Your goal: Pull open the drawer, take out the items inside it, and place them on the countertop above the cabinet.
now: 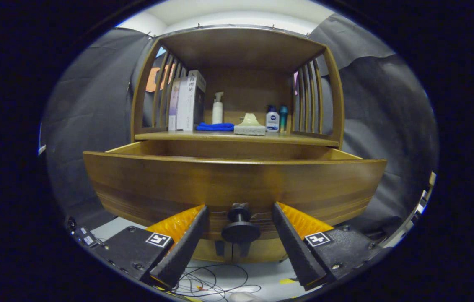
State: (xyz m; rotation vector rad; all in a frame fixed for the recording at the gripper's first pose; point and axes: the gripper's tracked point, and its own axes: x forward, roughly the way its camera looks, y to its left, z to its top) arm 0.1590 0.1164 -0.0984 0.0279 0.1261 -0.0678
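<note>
- The wooden cabinet [237, 46] stands against the black cloth wall, with an open shelf bay between slatted sides and a flat roof board above.
- The drawer [157, 184] is pulled out from under the countertop; its wide front panel faces the gripper, and the inside is hidden behind that panel, so I cannot tell what lies in it.
- The countertop [178, 136] above the drawer carries a row of things.
- Three upright books [186, 102] lean together at the left side of the bay.
- A folded blue cloth [215, 126] lies just right of the books.
- A pale tissue pack [249, 124] with a sheet sticking up sits right of the cloth.
- A white pump bottle [217, 108] stands behind the cloth, near the back panel.
- A small white bottle with a blue label [272, 119] and a teal bottle [283, 119] stand side by side at the right.
- The gripper [240, 207] is spread wide, its fingers on either side of the dark round drawer knob [240, 228], touching neither it nor the panel.
- Thin cables [216, 281] trail on the floor below.
</note>
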